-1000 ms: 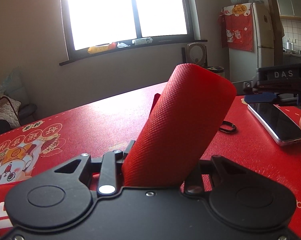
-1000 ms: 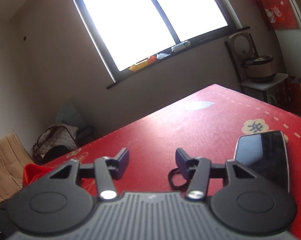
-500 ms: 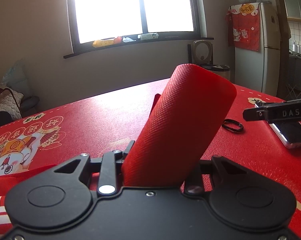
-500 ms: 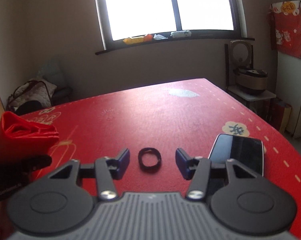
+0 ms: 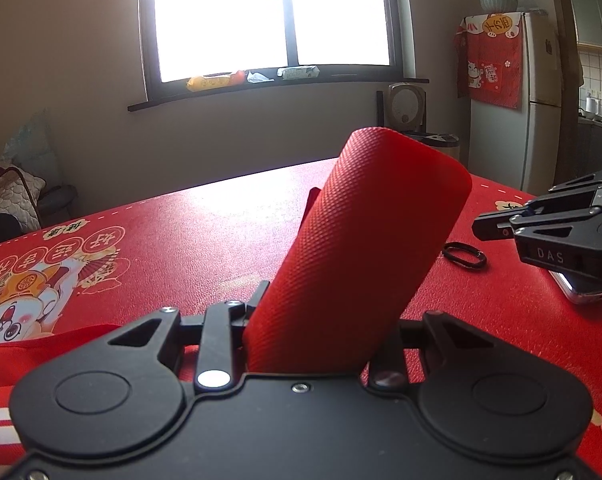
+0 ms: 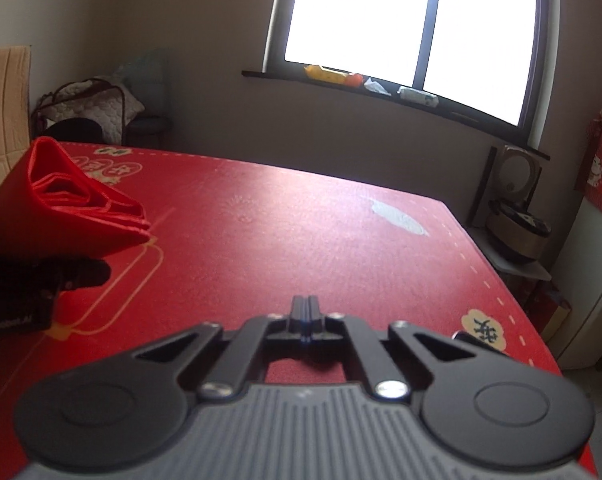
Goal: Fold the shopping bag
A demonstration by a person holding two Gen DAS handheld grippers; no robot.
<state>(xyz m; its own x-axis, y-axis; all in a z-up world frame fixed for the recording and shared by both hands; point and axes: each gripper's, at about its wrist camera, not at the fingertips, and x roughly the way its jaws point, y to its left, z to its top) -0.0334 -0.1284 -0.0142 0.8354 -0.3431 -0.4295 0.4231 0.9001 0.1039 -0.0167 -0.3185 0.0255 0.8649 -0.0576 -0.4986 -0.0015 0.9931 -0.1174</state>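
The left gripper (image 5: 325, 320), at the bottom centre of its view, points slightly down over the red table (image 5: 205, 232) and clamps the rolled red shopping bag (image 5: 365, 248), which tilts up to the right. At the right edge, the right gripper (image 5: 485, 227) hovers above a black ring (image 5: 464, 255), its jaws pressed together on nothing.

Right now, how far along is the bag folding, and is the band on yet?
Rolling looks done: the red bag is a tight roll clamped in the left gripper. The right gripper is shut with nothing visible between its fingers. The black band lies on the table, so securing the roll is probably what's left.
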